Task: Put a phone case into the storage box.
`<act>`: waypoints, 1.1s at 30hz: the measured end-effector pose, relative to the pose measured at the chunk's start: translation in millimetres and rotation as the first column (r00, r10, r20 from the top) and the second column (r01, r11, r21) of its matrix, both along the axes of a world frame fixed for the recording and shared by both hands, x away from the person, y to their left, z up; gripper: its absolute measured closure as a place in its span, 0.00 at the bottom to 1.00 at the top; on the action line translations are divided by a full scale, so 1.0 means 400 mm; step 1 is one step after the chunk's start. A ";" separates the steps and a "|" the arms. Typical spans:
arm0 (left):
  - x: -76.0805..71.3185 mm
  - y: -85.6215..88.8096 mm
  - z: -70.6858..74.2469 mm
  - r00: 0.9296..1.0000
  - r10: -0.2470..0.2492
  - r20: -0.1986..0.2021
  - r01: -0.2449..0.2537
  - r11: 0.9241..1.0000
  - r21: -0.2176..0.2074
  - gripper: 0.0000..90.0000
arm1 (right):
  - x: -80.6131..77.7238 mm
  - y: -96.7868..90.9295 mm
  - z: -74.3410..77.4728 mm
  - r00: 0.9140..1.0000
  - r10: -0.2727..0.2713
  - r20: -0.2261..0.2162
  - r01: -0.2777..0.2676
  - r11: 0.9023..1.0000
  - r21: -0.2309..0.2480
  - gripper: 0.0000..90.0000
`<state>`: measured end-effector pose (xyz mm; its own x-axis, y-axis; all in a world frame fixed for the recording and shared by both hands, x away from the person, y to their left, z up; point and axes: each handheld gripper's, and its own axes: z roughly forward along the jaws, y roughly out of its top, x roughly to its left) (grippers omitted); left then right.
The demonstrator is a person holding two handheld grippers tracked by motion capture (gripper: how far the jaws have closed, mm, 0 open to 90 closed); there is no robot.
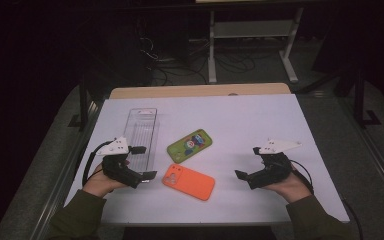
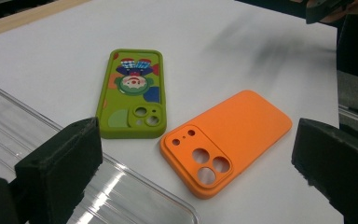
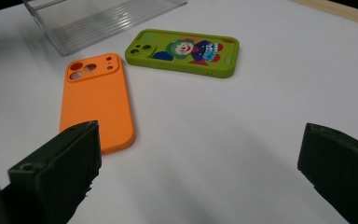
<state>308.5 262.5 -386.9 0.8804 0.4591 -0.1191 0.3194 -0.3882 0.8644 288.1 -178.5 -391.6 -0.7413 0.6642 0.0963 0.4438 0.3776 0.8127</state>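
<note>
Both of my grippers hover low over the near part of the white table (image 1: 260, 120), the left gripper (image 1: 141, 163) with its jaws spread wide and empty beside a clear plastic tray (image 1: 141, 136), the right gripper (image 1: 245, 163) well off to the other side, jaws just as wide and gripping nothing. Between them lies an orange phone case (image 1: 188, 181), back up with its camera holes towards my left hand, untouched, and just beyond it, slightly apart, a green phone case (image 1: 190, 145) with a cartoon clown design.
</note>
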 end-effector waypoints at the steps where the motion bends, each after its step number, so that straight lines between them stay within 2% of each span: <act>1: 0.001 0.001 0.000 1.000 -0.002 0.003 0.002 1.000 0.000 0.02 | 0.004 0.005 0.001 1.000 0.004 -0.007 -0.004 1.000 -0.006 0.00; 4: 0.001 -0.001 -0.001 1.000 0.000 -0.001 0.000 1.000 -0.005 0.02 | 0.019 0.027 0.006 0.999 0.021 -0.025 -0.021 1.000 -0.021 0.00; 13: 0.003 0.000 0.000 1.000 -0.002 -0.002 0.002 1.000 -0.010 0.02 | 0.047 0.073 0.019 0.998 0.055 -0.037 -0.056 0.998 -0.041 0.00; 17: 0.005 -0.001 -0.001 1.000 -0.002 -0.005 0.002 1.000 0.003 0.02 | 0.060 0.101 0.018 0.996 0.079 -0.051 -0.082 0.995 -0.060 0.00; 18: 0.006 -0.002 -0.001 1.000 0.003 -0.010 -0.003 1.000 -0.003 0.02 | 0.065 0.117 0.018 0.993 0.093 -0.067 -0.097 0.993 -0.069 0.00; 28: 0.004 -0.002 0.002 1.000 0.006 0.001 -0.006 1.000 -0.006 0.02 | 0.080 0.176 0.016 0.985 0.141 -0.099 -0.151 0.984 -0.097 0.00; 29: 0.004 -0.001 0.002 1.000 0.007 0.003 -0.007 1.000 -0.006 0.02 | 0.084 0.190 0.015 0.982 0.159 -0.100 -0.170 0.979 -0.110 0.00; 33: 0.004 -0.002 0.001 1.000 0.006 0.001 -0.006 1.000 -0.005 0.02 | 0.089 0.220 0.015 0.976 0.173 -0.129 -0.189 0.974 -0.126 0.00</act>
